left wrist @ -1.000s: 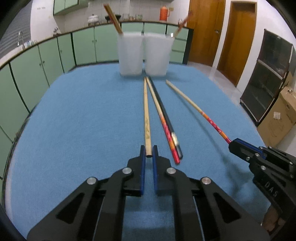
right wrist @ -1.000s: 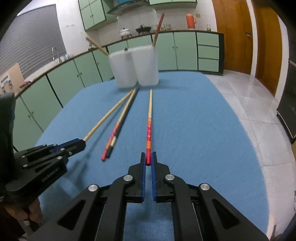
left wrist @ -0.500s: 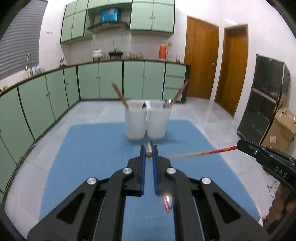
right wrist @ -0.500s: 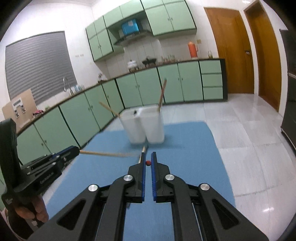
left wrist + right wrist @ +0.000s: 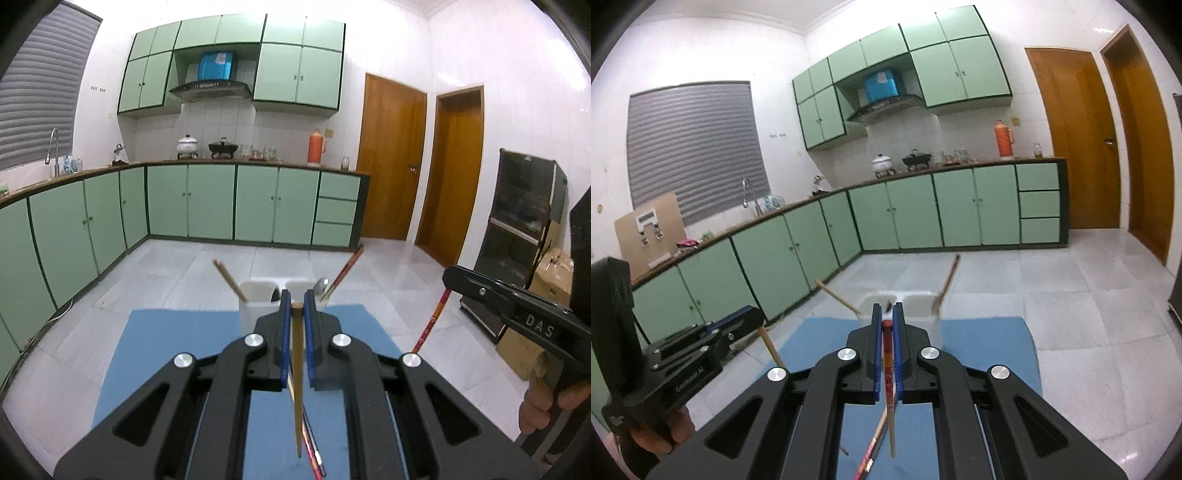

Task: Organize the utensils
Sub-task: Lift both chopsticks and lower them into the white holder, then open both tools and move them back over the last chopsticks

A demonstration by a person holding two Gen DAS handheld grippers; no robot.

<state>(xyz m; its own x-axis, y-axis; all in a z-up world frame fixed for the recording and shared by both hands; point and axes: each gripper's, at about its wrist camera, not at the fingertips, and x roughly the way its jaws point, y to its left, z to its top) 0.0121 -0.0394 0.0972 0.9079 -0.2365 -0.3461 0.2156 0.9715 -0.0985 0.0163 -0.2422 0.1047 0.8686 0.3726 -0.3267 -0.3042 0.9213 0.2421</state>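
Left wrist view: my left gripper point(image 5: 296, 306) is clamped on a plain wooden chopstick point(image 5: 297, 373), its tip hanging down over the blue mat point(image 5: 177, 350), before the white holders point(image 5: 255, 299)

Right wrist view: my right gripper point(image 5: 887, 321) is clenched on a red-ended chopstick point(image 5: 888, 376), hanging likewise

Even, slightly dim indoor light, soft focus throughout, strong fisheye bending and dark corners at the edges.

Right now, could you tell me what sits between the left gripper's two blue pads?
The thick end of a plain wooden chopstick, pinched by the left gripper and hanging down; the left wrist view shows it.
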